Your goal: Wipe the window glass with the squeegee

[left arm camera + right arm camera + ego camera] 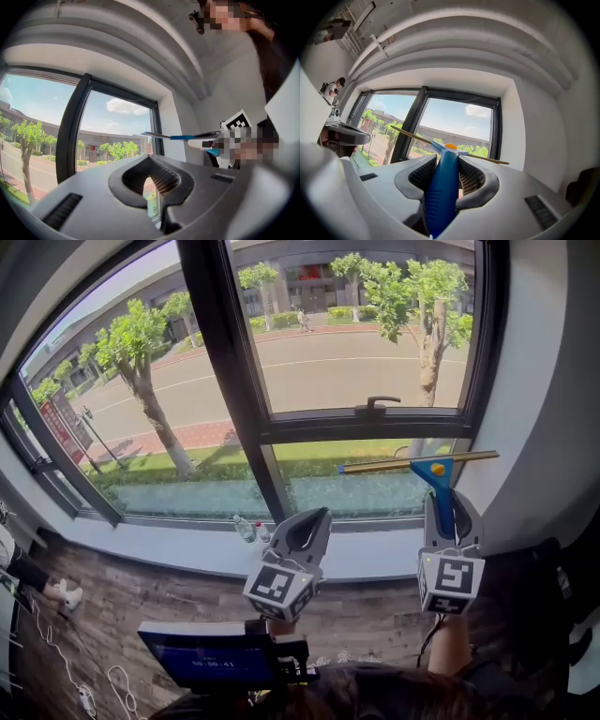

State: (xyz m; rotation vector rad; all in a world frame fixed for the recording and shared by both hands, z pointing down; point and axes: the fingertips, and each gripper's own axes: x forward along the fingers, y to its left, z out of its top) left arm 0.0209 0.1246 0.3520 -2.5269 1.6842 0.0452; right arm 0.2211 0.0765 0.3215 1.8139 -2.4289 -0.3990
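Head view: the right gripper (442,514) holds a blue squeegee (433,474) upright, with its blade level against the window glass (375,488) below the window handle (375,409); contact is unclear. The left gripper (305,526) idles lower left of that handle. Left gripper view: jaws closed, empty. Right gripper view: jaws clenched on the squeegee's grip.

Matt grey plastic right gripper (446,163), ribbed blue plastic squeegee (440,199) handle (blade perhaps brassy metal), glossy window glass (361,362).
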